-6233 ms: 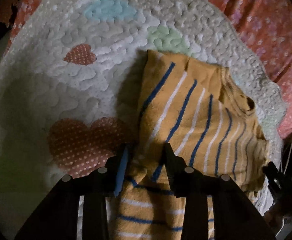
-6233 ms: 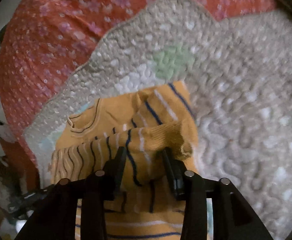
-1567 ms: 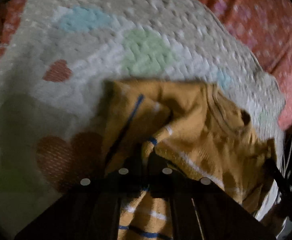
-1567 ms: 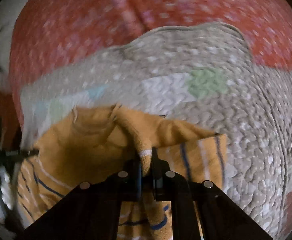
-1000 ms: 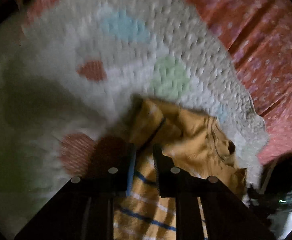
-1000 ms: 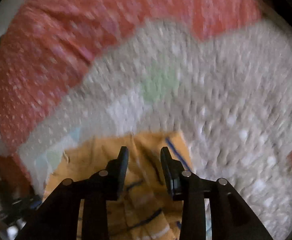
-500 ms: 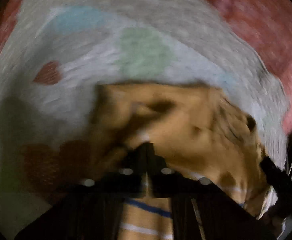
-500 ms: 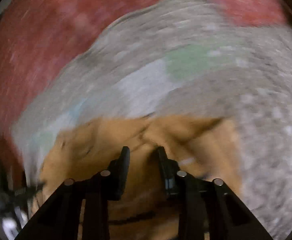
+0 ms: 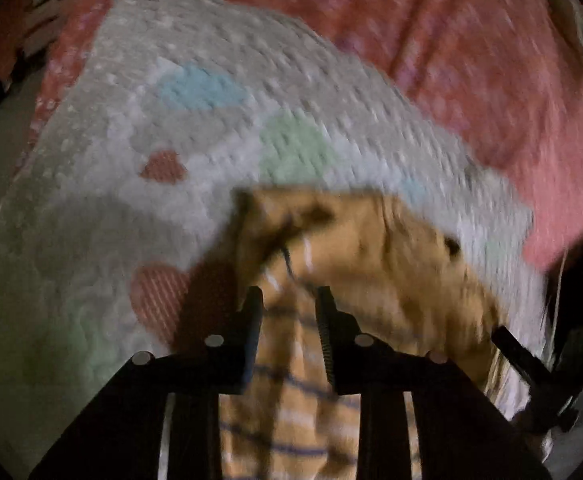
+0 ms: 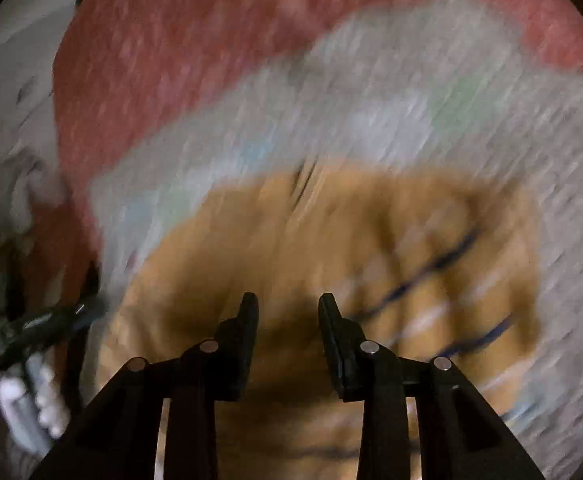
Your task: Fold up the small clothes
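Note:
A small mustard-yellow shirt with blue and white stripes (image 9: 363, 256) lies bunched on a white quilted mat (image 9: 151, 208). My left gripper (image 9: 287, 300) is open, its fingers standing over the shirt's near striped part without pinching it. The shirt also shows in the right wrist view (image 10: 331, 240), blurred by motion. My right gripper (image 10: 287, 304) is open above the shirt's middle, holding nothing. The other gripper shows at the left edge of the right wrist view (image 10: 39, 328).
The mat (image 10: 471, 128) has pastel heart patches and lies on a red flowered bedspread (image 9: 471, 60). The bedspread also fills the top of the right wrist view (image 10: 191, 40). Pale clutter sits beyond the bed at the left (image 10: 3, 92).
The left gripper, shut on the shirt half a second ago, has opened and let the cloth go. The right gripper has opened wider. Both views have shifted, and the shirt lies more bunched.

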### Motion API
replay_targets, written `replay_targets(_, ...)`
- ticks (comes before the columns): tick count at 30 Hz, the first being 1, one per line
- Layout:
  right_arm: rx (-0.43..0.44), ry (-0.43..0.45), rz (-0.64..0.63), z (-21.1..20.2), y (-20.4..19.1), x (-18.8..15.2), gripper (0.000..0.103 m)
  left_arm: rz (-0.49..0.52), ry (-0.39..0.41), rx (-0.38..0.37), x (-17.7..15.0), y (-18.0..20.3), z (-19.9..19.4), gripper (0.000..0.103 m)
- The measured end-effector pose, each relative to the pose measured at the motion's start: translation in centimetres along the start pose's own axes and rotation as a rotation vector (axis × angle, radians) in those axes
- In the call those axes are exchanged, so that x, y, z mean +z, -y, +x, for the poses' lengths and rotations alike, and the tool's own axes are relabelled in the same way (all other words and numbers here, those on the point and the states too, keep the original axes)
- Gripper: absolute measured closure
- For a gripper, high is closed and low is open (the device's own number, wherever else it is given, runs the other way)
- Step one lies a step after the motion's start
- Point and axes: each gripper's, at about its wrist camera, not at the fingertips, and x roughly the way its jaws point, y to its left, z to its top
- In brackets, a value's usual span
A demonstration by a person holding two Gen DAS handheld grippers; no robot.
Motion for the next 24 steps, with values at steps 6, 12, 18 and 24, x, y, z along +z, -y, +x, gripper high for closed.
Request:
replay_targets(6,-0.101,0.028,-0.028,-2.7,3.6,-2.4,0.075,0.180,-0.054,0.276,-3.9,-0.9,1.8,0.059)
replay_targets(12,-0.164,0.086,0.123,-6.1,7.9,-3.0,0.078,0.211,-0.043,0.375,-4.7,-2.2,1.2,0.058)
replay_targets(18,-0.291,0.168,-0.024,-8.9,3.4,-4.3,0.073,0.364,0.046,0.620,-6.8,0.2,0.0,0.061)
replay_targets(24,-0.248,0.159,-0.099,-8.3,0.2,-5.9,0.069,0.300,0.051,0.670,-7.7,-1.7,-1.4,0.061)
